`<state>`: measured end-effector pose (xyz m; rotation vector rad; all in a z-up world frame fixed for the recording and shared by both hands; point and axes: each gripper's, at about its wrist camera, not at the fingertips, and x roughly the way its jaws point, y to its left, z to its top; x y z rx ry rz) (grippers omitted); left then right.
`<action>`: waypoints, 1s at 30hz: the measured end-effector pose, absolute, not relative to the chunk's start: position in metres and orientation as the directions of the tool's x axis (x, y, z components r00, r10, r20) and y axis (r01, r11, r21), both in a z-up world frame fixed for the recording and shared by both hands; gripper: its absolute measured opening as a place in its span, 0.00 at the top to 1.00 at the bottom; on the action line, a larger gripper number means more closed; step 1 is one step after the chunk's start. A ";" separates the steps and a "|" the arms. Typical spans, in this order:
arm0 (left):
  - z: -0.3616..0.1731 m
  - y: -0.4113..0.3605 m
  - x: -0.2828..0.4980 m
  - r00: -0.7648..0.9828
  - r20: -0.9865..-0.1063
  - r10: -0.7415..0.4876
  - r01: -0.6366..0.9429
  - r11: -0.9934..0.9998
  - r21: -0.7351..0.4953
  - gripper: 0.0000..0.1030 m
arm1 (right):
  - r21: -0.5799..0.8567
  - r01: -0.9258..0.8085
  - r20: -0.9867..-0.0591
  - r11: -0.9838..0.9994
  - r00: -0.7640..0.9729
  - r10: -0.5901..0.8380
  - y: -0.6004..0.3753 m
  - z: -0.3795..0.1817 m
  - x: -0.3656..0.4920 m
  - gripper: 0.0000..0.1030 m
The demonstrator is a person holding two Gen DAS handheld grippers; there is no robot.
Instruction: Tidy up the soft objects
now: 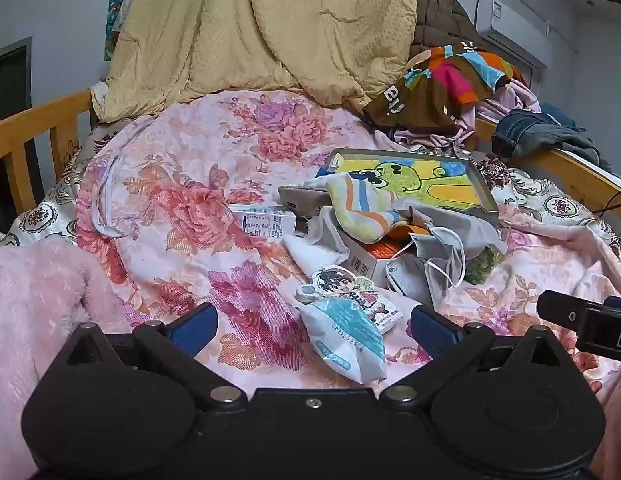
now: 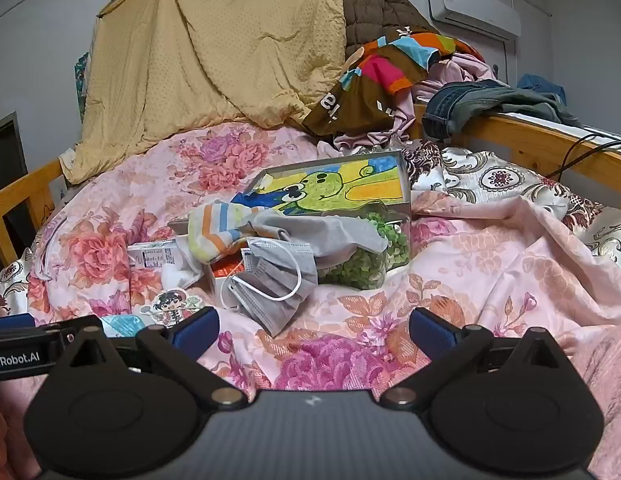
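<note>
A bed covered by a pink floral quilt [image 1: 198, 184], seen from two hand-held tools. The left tongs [image 1: 312, 330] stand wide apart with nothing gripped; a white and blue plastic packet [image 1: 344, 340] lies between the blue pads, untouched. The right tongs [image 2: 314, 330] are also wide, over bare quilt. Part of the lettering "enRobot.AI" shows on the left tool in the right view.

The soft things sit in a heap at the middle of the bed: a striped yellow, orange and blue sock [image 2: 214, 232], grey face masks with white ear loops [image 2: 270, 280] and a grey cloth [image 2: 334, 232]. Mixed in are a white carton with small printed text [image 1: 266, 220], a cartoon-figure sticker [image 1: 342, 284], an orange and white box [image 1: 374, 256] and a tin with a green cartoon drawing [image 2: 330, 188].

At the head of the bed hang a tan quilted blanket [image 1: 262, 28] and a brown bag with bright patches [image 1: 434, 88]. A wooden rail [image 2: 522, 140] on the right carries folded jeans [image 2: 462, 108]. A white air conditioner [image 2: 474, 8] is on the grey wall.
</note>
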<state>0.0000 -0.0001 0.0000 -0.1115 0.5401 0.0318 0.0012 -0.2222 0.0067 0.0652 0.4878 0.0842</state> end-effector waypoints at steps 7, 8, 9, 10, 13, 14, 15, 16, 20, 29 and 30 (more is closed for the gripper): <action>0.000 0.000 0.000 0.855 -0.519 0.001 -0.060 0.994 -0.097 0.01 | 0.084 -0.066 -0.465 0.994 0.880 0.097 -0.222 0.006 0.002 0.00; 0.000 0.000 0.000 0.855 -0.518 0.000 -0.059 0.994 -0.097 0.01 | 0.084 -0.065 -0.465 0.994 0.880 0.097 -0.222 0.006 0.002 0.00; 0.000 0.000 0.000 0.856 -0.517 0.000 -0.059 0.994 -0.097 0.01 | 0.084 -0.065 -0.465 0.994 0.880 0.097 -0.222 0.006 0.002 0.00; 0.000 0.000 0.000 0.856 -0.516 -0.002 -0.058 0.993 -0.100 0.01 | 0.084 -0.065 -0.465 0.994 0.880 0.097 -0.222 0.005 0.002 0.00; 0.000 0.001 0.001 0.857 -0.516 -0.009 -0.055 0.993 -0.108 0.01 | 0.083 -0.065 -0.466 0.994 0.880 0.097 -0.222 0.006 0.002 0.00; -0.001 0.000 0.001 0.856 -0.517 -0.011 -0.054 0.992 -0.110 0.01 | 0.083 -0.065 -0.466 0.994 0.880 0.097 -0.222 0.006 0.002 0.00; -0.003 0.002 0.002 0.855 -0.519 -0.013 -0.054 0.992 -0.114 0.01 | 0.084 -0.065 -0.466 0.994 0.880 0.097 -0.222 0.006 0.002 0.00; -0.002 0.003 0.002 0.853 -0.521 -0.014 -0.054 0.992 -0.116 0.01 | 0.085 -0.065 -0.466 0.994 0.879 0.097 -0.222 0.006 0.002 0.00; -0.003 0.004 0.004 0.853 -0.522 -0.015 -0.054 0.992 -0.117 0.01 | 0.085 -0.065 -0.466 0.994 0.879 0.097 -0.222 0.006 0.002 0.00; -0.003 0.004 0.004 0.853 -0.522 -0.015 -0.053 0.992 -0.115 0.01 | 0.084 -0.065 -0.468 0.994 0.878 0.097 -0.221 0.004 0.003 0.00; -0.003 0.004 0.004 0.853 -0.522 -0.015 -0.053 0.992 -0.114 0.01 | 0.084 -0.065 -0.468 0.994 0.878 0.097 -0.222 0.004 0.003 0.00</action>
